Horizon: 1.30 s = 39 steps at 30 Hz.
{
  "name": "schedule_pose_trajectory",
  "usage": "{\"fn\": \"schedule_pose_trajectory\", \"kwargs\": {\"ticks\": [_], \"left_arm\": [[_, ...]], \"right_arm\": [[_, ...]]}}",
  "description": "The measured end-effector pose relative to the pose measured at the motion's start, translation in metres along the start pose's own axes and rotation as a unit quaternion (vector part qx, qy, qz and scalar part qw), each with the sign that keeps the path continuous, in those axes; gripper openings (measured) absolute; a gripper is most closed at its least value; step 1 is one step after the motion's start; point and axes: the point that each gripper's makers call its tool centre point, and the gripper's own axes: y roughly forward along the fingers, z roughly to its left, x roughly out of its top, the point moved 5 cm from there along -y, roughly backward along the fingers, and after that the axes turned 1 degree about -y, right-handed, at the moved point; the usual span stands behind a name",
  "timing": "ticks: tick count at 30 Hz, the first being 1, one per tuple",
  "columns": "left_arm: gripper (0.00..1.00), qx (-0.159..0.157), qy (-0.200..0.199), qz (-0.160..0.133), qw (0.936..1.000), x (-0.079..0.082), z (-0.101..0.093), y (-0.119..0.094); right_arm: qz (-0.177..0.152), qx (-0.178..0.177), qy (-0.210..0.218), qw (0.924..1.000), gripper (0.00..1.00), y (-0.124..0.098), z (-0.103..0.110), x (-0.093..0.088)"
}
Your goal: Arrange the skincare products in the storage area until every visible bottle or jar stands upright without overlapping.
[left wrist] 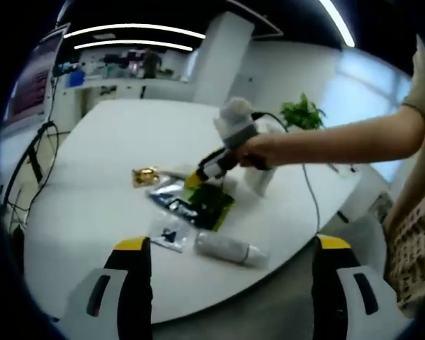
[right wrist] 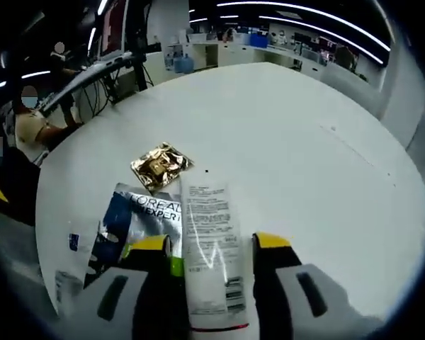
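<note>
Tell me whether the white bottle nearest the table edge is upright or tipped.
Tipped. The white bottle lies on its side on the white table, beside the dark sachet.

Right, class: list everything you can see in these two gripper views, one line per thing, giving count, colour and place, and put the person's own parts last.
Table: one, white, round, under all the products.
Gold sachet: one, gold foil, flat on the table beyond the packets.
Blue packet: one, blue and silver, flat, left of the tube.
White tube: one, white with print, between the right gripper's jaws.
White bottle: one, lying on its side near the table edge.
Small sachet: one, clear and dark, beside the bottle.
Plant: one, green, far side.
Right gripper: black, yellow tips.
Left gripper: same, jaws apart.
</note>
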Motion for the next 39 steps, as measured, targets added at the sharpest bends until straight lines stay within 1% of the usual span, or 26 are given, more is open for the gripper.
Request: {"fn": "schedule_pose_trajectory", "kwargs": {"ticks": [1,2,6,14,17,21,28,31,35,39], "left_arm": [[0.91,0.0,-0.001,0.0,1.0,0.0,0.0,0.0],[0.91,0.0,-0.001,0.0,1.0,0.0,0.0,0.0],[0.91,0.0,-0.001,0.0,1.0,0.0,0.0,0.0],[0.91,0.003,-0.008,-0.008,0.9999,0.001,0.002,-0.002],[0.91,0.002,-0.007,-0.009,0.9999,0.002,0.002,-0.002],[0.91,0.002,-0.004,-0.01,0.9999,0.002,0.001,-0.002],[0.91,0.001,0.002,-0.012,0.9999,0.002,0.0,-0.003],[0.9,0.0,0.004,-0.014,0.9999,0.003,-0.001,-0.003],[0.9,0.0,0.002,-0.016,0.9999,0.003,-0.002,-0.003],[0.91,-0.002,0.01,-0.013,0.9999,0.004,-0.005,-0.003]], "right_arm": [[-0.001,0.0,0.0,1.0,0.34,0.0,0.001,0.0],[0.001,-0.002,0.006,1.0,0.34,-0.001,0.002,0.0],[0.004,-0.013,0.009,0.9999,0.32,-0.003,0.003,-0.001],[-0.002,-0.01,0.008,0.9999,0.3,-0.013,0.009,-0.004],[-0.016,-0.018,0.004,0.9997,0.29,-0.021,0.009,0.0],[-0.054,-0.026,0.015,0.9981,0.29,-0.038,0.01,0.009],[-0.102,-0.017,0.037,0.994,0.29,-0.067,0.014,0.021],[-0.124,-0.007,0.048,0.9911,0.29,-0.082,0.018,0.025],[-0.147,-0.004,0.054,0.9877,0.29,-0.1,0.023,0.03],[-0.183,-0.008,0.063,0.981,0.29,-0.12,0.028,0.035]]}}
